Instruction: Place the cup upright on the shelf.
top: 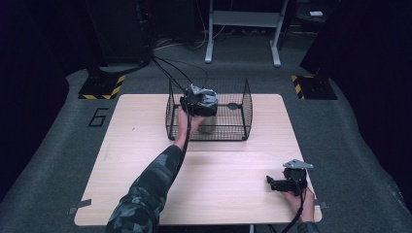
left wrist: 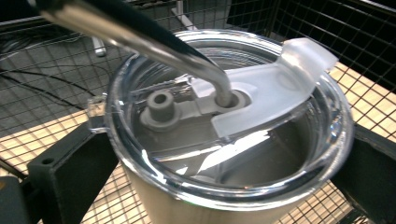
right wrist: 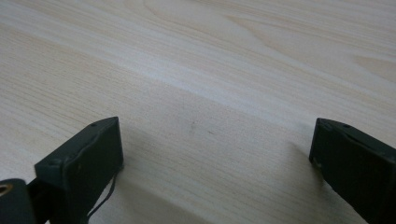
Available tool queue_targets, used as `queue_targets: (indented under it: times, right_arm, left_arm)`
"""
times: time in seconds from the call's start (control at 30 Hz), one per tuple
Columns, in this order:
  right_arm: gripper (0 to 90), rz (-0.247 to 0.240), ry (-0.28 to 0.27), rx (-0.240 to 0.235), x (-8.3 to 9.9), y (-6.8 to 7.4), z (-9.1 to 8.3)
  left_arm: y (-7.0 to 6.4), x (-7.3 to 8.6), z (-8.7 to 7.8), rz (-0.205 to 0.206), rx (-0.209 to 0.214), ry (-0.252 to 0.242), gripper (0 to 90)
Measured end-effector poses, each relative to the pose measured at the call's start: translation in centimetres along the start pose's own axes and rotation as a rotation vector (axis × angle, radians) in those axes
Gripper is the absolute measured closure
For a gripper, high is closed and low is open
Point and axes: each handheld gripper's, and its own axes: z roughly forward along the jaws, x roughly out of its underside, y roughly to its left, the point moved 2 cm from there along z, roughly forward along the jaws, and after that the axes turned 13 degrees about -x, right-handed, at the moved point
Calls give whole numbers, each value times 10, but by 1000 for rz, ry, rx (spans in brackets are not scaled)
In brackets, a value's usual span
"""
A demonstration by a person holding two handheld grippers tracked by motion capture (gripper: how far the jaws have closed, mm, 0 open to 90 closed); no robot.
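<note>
- Tumbler (left wrist: 224,154), clear lid, metal straw (left wrist: 140,35): inside wire basket (top: 243,104), counter's (top: 145,145) 12 o'clock edge.
- Left claw (top: 201,104) clamps tumbler, jaws at 9 and 3.
- Right claw (top: 279,184) spread wide, holding nothing, low over bare counter at 5 o'clock.

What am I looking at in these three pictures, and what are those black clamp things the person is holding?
A person holds a hand-held two-jaw gripper in each hand. The high view looks down on a wooden table. The other two pictures come from cameras riding on the grippers. The left gripper reaches into a black wire basket, its jaws on either side of a tumbler with a clear lid and a metal straw. The right gripper rests open over bare wood, holding nothing.
</note>
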Motion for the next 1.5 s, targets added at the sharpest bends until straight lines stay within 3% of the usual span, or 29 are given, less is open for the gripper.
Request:
queue_targets:
  times: [0.2,0.37,0.77,1.13,1.5]
  right_arm:
    - [23,0,0,0,0,0,0]
    - [23,0,0,0,0,0,0]
    - [23,0,0,0,0,0,0]
    - [23,0,0,0,0,0,0]
    - [23,0,0,0,0,0,0]
  left_arm:
    - [3,0,-7,-4,21,4,0]
    - [6,-1,-20,6,73,7,0]
    - [16,-2,-50,51,101,-4,0]
    - [25,0,-92,101,132,-13,0]
    - [40,12,-141,165,143,-19,1]
